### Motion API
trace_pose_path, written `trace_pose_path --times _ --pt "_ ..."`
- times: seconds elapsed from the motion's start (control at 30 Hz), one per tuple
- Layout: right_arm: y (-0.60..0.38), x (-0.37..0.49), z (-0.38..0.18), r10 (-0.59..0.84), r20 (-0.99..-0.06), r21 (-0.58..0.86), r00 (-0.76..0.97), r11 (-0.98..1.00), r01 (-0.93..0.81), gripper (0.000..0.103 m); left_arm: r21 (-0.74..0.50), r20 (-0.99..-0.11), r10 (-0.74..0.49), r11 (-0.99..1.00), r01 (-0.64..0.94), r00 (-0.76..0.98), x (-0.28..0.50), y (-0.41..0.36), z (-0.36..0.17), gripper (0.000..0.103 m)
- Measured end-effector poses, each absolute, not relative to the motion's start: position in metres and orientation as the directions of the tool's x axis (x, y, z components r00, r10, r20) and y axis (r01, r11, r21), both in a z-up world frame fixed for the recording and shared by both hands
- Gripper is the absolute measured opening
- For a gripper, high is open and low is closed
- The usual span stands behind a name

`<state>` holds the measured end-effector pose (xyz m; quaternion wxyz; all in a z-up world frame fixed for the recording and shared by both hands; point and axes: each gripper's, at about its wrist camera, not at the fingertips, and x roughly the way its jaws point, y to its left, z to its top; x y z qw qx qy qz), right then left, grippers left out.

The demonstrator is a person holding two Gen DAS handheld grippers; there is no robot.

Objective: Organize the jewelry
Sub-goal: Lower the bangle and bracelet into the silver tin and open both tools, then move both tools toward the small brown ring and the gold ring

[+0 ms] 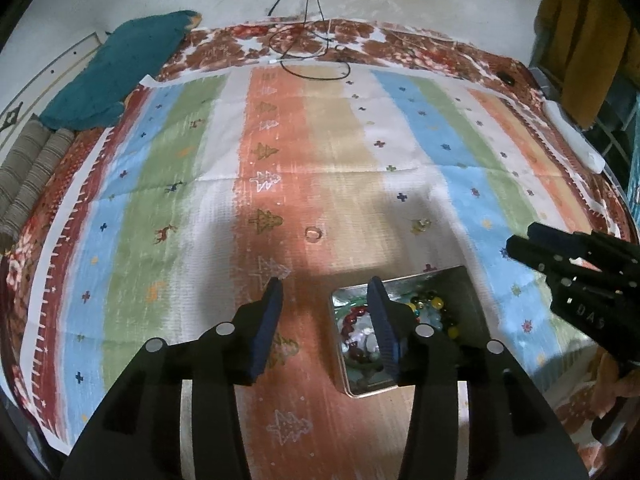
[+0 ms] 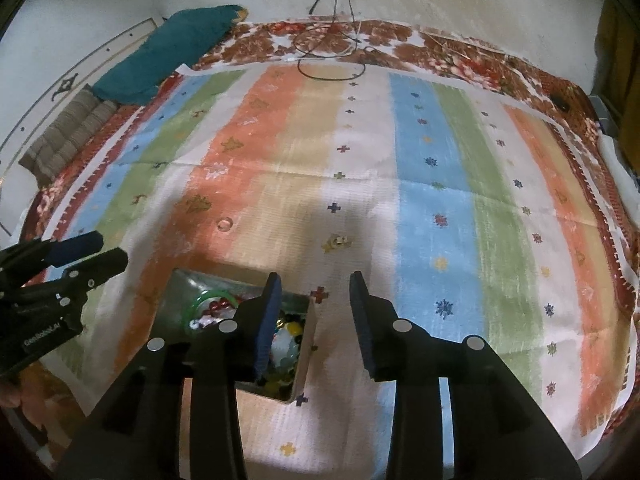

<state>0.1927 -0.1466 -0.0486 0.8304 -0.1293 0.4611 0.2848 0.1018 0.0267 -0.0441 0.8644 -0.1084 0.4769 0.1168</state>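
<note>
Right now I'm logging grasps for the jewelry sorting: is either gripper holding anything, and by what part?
Nothing is held. The left gripper and right gripper are both open and empty above the tin; the ring lies loose on the cloth.

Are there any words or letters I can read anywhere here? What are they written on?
"DAS" – pale letters on the black body of the right tool, seen from the left wrist camera.
"GenRobot.AI" – white print on the black body of the left tool, seen from the right wrist camera; the last letters are blurry.
The striped cloth has only crosses, trees and deer, no words.
</note>
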Motion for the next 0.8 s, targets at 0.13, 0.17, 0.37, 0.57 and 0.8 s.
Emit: trace_pose_path --times 0.13,0.17,0.37,0.57,0.8 --pt "-0.143 0.204 -0.055 0.331 -0.854 0.04 0.401 0.811 -0.584 0.042 -0.069 -0.858 0.108 0.944 -0.321 0.502 0.112 0.034 -0.049 0.052" --pt "-0.142 0.206 -0.057 0.323 -0.858 0.035 0.399 0.812 -0.582 0.042 -0.071 -0.859 0.107 0.943 -0.324 0.501 0.114 0.036 -0.05 0.053" --pt "-0.138 0.217 -0.063 0.308 -0.871 0.034 0.383 0.815 -0.578 0.049 -0.061 -0.868 0.109 0.945 -0.322 0.485 0.13 0.04 -0.054 0.058" --pt "-0.131 0.226 -0.067 0.296 -0.879 0.025 0.372 0.81 -0.586 0.051 -0.045 -0.87 0.111 0.952 -0.302 0.48 0.14 0.039 -0.055 0.062" --pt "-0.127 0.241 -0.077 0.268 -0.895 0.014 0.357 0.816 -0.578 0.053 -0.045 -0.88 0.112 0.948 -0.315 0.462 0.151 0.048 -0.061 0.065"
